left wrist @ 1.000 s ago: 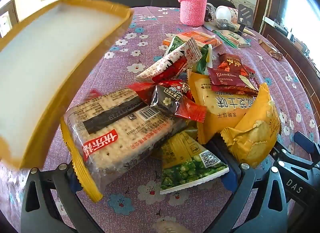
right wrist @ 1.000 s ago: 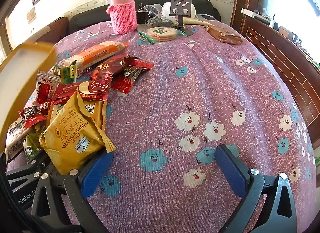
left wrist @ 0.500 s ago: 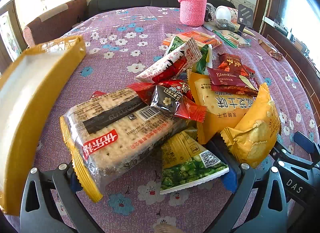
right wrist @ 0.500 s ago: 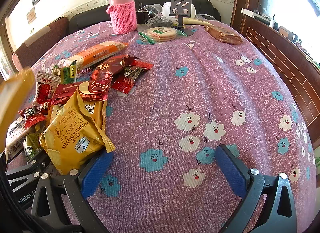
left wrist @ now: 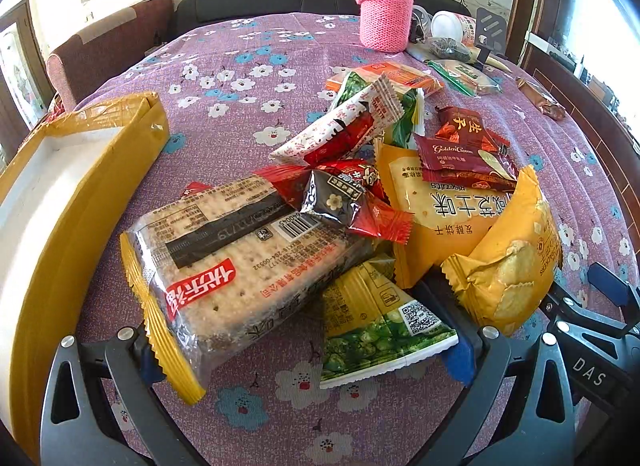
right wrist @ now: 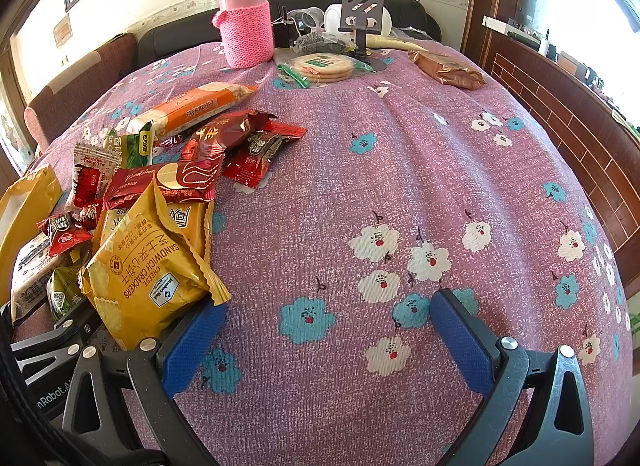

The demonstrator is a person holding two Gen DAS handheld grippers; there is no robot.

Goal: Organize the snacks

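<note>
A pile of snack packets lies on the purple flowered tablecloth (right wrist: 400,185). Nearest in the left wrist view is a clear pack of soda crackers (left wrist: 240,258), and beside it a green pea packet (left wrist: 376,330). Both lie across the gap of my open left gripper (left wrist: 308,358). A yellow cheese cracker bag (left wrist: 508,266) leans at the pile's right. It shows again as the cheese cracker bag (right wrist: 148,270) against the left finger of my right gripper (right wrist: 326,322), which is open over bare cloth. A yellow box (left wrist: 80,201) with a white inside rests at the far left.
A pink flask in a knitted sleeve (right wrist: 245,25) stands at the back. Near it are a phone stand (right wrist: 360,13), a bag of round crackers (right wrist: 324,65) and a brown packet (right wrist: 448,69). A sofa lines the far edge. A wooden panel runs along the right.
The yellow box came down from the air at upper left and now lies flat on the table at the left. Neither gripper nor the snack pile has moved.
</note>
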